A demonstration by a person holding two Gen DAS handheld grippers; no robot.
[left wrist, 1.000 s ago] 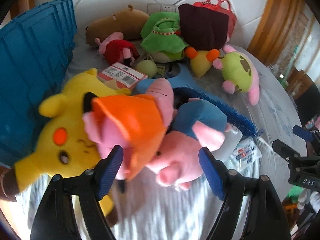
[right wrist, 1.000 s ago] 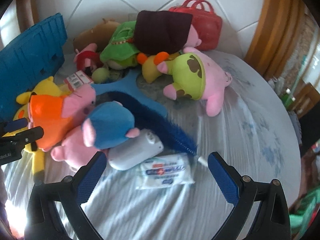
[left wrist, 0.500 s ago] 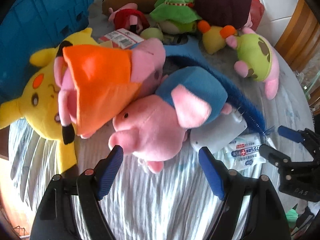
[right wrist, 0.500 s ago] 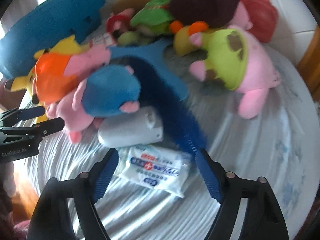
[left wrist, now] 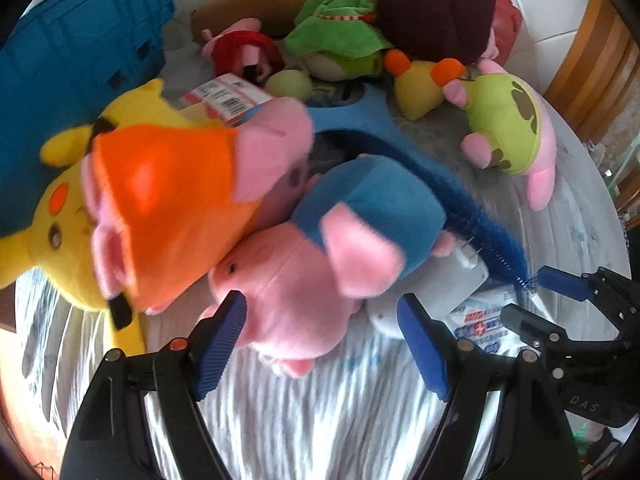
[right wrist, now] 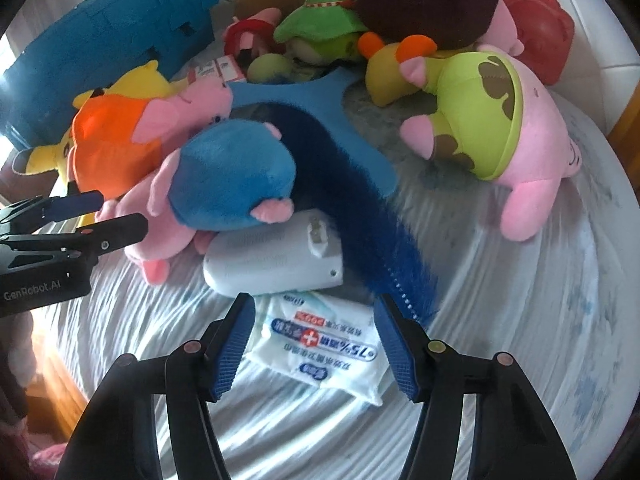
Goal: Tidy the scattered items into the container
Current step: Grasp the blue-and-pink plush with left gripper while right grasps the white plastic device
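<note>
The wet-wipes pack (right wrist: 320, 348) looks light, soft and slick in its plastic film, so a pinch across its short width, near the middle, seems the safest hold; an edge grip would likely let it slide out. It lies flat on the table (right wrist: 540, 320), just in front of the white device (right wrist: 276, 260) and beside the blue brush (right wrist: 360, 216). The right tongs (right wrist: 316, 340) stand open, one finger on each side of the pack, holding nothing. To the pack's left, the pink pig plush (left wrist: 296, 292), squashy and easy to grip by its body, sits between the open, empty left tongs (left wrist: 320, 344). The blue crate (right wrist: 112, 44) stands well beyond.
</note>
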